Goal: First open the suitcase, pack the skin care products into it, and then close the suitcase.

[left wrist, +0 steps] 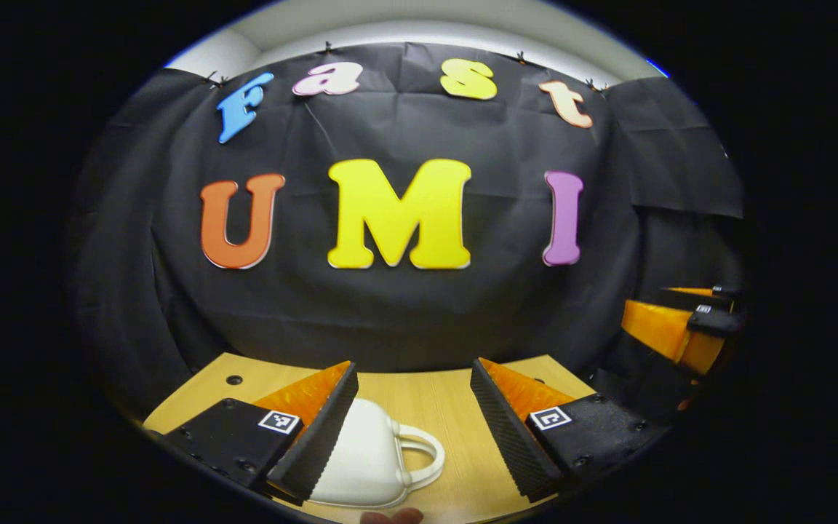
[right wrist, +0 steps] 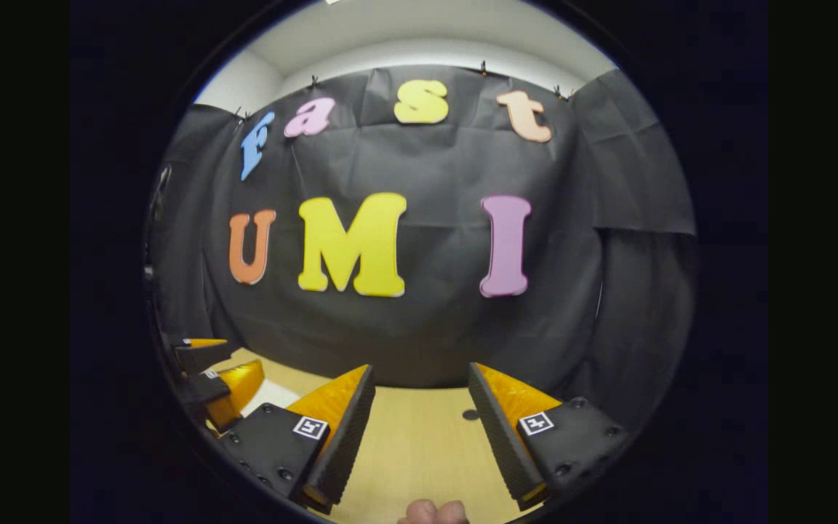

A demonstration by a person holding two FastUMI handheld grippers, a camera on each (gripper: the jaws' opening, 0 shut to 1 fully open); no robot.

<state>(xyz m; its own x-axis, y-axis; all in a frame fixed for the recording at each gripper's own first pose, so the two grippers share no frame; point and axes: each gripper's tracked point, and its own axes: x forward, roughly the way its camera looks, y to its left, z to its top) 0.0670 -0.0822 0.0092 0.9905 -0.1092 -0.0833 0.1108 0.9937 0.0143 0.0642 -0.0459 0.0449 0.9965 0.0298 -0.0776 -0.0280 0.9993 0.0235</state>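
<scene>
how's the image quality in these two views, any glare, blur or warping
Left gripper view: strong fisheye bending at the edges, sharp focus on the white suitcase and the left hand-held gripper; soft sheen on the wooden table, no harsh glare. Right gripper view: same warping, dimmer overall, the right hand-held gripper crisp, the left edge darkest.

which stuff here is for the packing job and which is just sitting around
For the job:
- small white hard-shell suitcase with a loop handle, closed, on the table
- left gripper, jaws open
- right gripper, jaws open

Just there:
- light wooden table
- round dark hole in the tabletop
</scene>
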